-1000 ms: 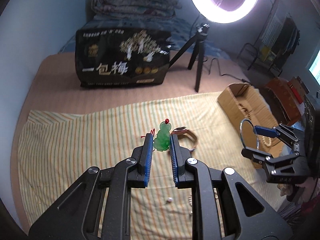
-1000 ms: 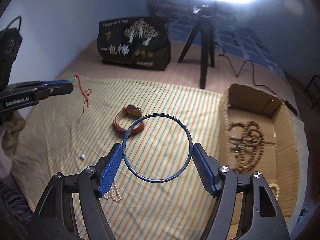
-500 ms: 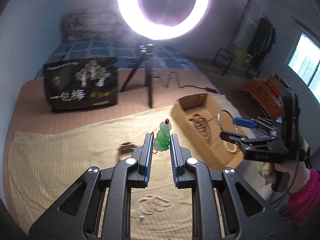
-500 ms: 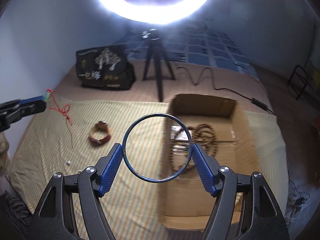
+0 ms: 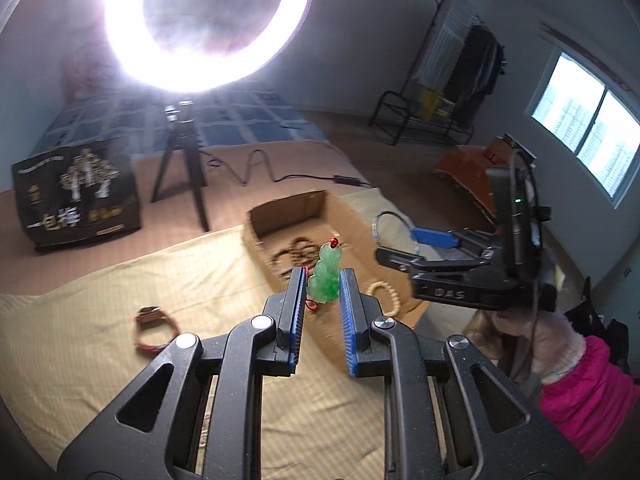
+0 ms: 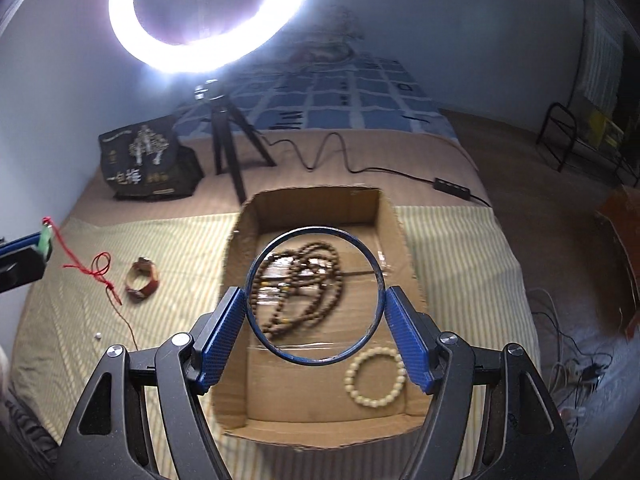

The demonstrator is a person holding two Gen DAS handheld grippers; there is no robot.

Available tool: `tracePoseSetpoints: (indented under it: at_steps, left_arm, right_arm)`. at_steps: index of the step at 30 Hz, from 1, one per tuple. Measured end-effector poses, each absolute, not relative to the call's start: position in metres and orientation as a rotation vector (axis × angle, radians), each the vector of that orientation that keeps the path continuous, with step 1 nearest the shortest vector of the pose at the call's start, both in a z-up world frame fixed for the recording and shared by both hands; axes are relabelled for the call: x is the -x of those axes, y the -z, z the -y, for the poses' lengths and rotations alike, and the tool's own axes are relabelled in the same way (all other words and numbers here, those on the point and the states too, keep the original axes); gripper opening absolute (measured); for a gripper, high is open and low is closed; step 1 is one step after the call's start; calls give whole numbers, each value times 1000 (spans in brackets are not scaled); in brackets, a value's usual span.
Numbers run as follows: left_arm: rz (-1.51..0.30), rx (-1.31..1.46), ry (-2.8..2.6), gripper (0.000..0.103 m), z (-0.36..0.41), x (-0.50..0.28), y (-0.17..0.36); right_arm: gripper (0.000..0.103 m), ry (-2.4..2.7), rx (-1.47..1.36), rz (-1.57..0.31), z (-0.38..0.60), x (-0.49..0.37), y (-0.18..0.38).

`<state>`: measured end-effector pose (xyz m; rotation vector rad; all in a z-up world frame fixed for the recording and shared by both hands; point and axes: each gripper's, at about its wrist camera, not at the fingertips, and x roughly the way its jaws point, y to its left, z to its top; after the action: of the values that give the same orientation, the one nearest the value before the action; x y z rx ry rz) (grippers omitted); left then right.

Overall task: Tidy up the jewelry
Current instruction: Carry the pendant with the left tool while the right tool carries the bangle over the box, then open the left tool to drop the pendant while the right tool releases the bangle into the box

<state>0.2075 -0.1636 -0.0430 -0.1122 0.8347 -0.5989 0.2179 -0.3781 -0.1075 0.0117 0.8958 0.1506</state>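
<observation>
My left gripper (image 5: 322,280) is shut on a green jade pendant (image 5: 326,276) whose red cord (image 6: 100,272) trails down onto the striped cloth. It hovers at the near left side of the cardboard box (image 5: 288,210). My right gripper (image 6: 315,300) is shut on a thin blue bangle (image 6: 316,230), held flat over the box (image 6: 316,204). Inside the box lie a brown bead necklace (image 6: 304,284) and a cream bead bracelet (image 6: 376,376). A red-brown bracelet (image 6: 142,280) and a tiny pearl (image 6: 97,336) rest on the cloth to the left.
A ring light on a black tripod (image 6: 224,148) and a black printed bag (image 6: 148,164) stand behind the yellow striped cloth (image 6: 452,264). A power cable (image 6: 360,168) runs behind the box. A person's pink sleeve (image 5: 588,392) shows at the right.
Both grippers have swung right across the cloth and risen a little. The box now lies under the bangle and just ahead of the pendant. Both grips are unchanged.
</observation>
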Motion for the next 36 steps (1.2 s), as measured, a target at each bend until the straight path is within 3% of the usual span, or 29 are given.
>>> tracePoseSetpoints:
  at_steps: [30,31,32,33,36]
  left_arm:
    - [-1028,-6,669,16,240,-220,128]
    - [-1035,-7,666,23,240,-221,129]
    - [-1038,-4,665,38,239,-222,129]
    - [-1035,2,666,42,239,-222,129]
    - [-1036,6,662,44,237,-222,129]
  right_arm:
    - [71,-90,-66,-1000,412,-237,153]
    - [71,-97,-64,-1000,411,-237,155]
    - [71,-97,-62,-998,410,-237,155]
    - [71,-98,-58,-996,409,-236,156]
    - [71,-94,-58,-1002,408,-237,157]
